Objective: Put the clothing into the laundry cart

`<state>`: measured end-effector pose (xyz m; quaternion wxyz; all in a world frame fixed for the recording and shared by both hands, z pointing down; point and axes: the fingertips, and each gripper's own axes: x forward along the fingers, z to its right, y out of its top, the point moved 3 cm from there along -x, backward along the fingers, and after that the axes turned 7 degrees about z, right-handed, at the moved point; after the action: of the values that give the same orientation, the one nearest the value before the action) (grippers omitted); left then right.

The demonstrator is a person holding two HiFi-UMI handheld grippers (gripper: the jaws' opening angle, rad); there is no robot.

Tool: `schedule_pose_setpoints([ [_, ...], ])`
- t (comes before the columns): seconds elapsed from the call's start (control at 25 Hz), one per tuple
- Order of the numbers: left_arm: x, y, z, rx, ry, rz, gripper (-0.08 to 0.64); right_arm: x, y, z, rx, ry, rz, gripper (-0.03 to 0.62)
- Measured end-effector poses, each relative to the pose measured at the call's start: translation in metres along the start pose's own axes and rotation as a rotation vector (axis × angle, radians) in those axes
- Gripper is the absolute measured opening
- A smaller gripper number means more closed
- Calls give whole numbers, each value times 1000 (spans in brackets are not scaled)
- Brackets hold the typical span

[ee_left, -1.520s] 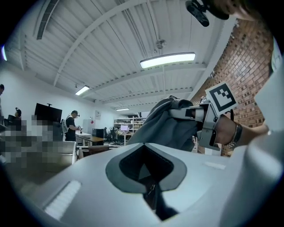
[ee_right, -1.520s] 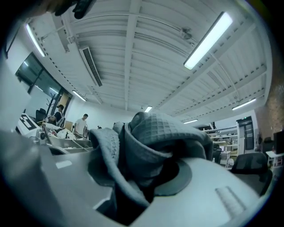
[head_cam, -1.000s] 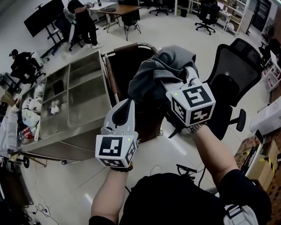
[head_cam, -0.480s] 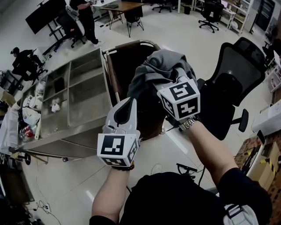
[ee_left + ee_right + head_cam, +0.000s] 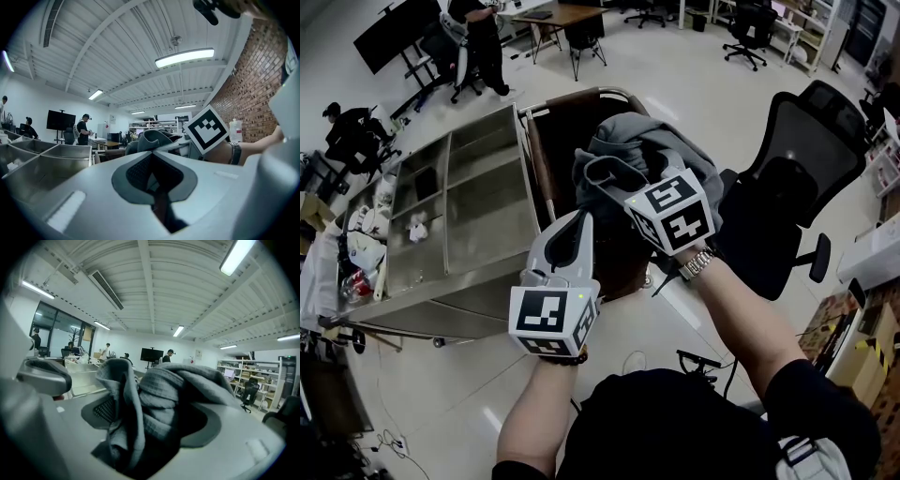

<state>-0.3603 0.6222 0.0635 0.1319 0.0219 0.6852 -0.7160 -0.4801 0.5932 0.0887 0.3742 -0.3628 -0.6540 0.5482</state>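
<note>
A: Judging by the head view, how far has the job been taken?

B: The grey clothing point(image 5: 652, 141) is held up at frame centre, seemingly above the dark laundry cart point(image 5: 572, 97), and has not yet been dropped in. The left gripper point(image 5: 579, 221) is held to its lower left.

A: And the left gripper view?

B: Its jaws are seen pressed together, with nothing between them.

A: The right gripper view?

B: The jaws of the right gripper point(image 5: 154, 423) have just been opening and are spread. The cloth is draped between them, apparently loose. Release into the cart is left.
</note>
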Motion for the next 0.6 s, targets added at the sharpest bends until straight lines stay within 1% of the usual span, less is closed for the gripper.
schedule_pose_setpoints([
  [0.24,0,-10,0,-7,-10,-5,2,-5,-3,-4,-9,2,10,393],
  [0.6,-1,-7,9,-13,-37,3,2,-22,-6,-12,1,3,12,390],
])
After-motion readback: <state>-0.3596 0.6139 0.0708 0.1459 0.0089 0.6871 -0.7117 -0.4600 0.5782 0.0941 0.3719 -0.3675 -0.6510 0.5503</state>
